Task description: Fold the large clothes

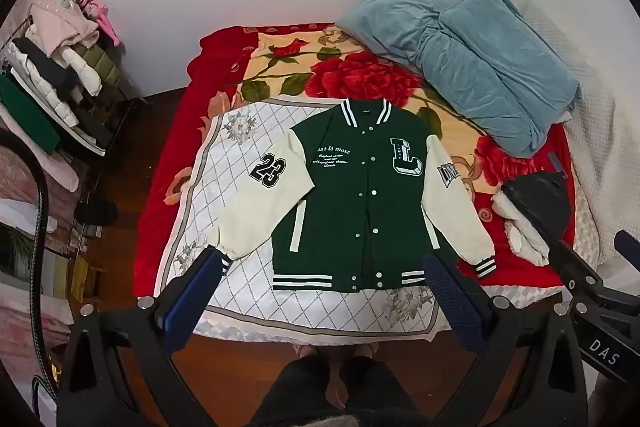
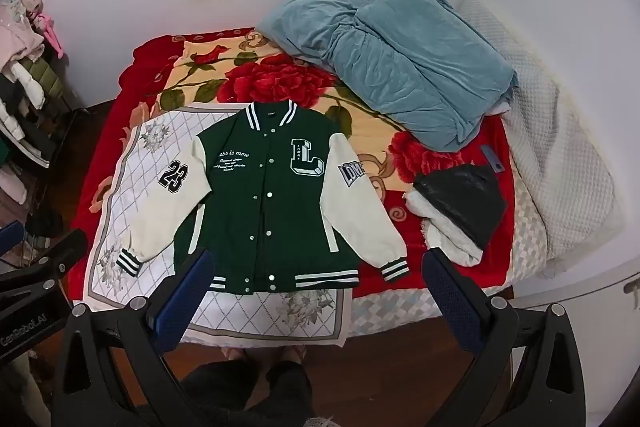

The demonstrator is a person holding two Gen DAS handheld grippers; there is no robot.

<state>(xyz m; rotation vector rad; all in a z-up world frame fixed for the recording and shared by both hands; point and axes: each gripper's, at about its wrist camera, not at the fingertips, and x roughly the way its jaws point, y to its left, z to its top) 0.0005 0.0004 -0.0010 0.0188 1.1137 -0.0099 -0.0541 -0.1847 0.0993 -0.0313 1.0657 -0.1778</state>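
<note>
Green jacket (image 1: 352,203) flat, collar (image 1: 365,113) away

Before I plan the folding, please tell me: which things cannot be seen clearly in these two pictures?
- Jacket back: hidden in both views; it lies front up.
- Small chest lettering: too small to read in full.
- Hem corner: right wrist view, covered by a finger of the right hand-held gripper.
- Clothes rack: cut by the left edge.

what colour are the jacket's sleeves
Cream sleeves with green-and-white striped cuffs, on a green jacket; clearest in the right wrist view.
</note>
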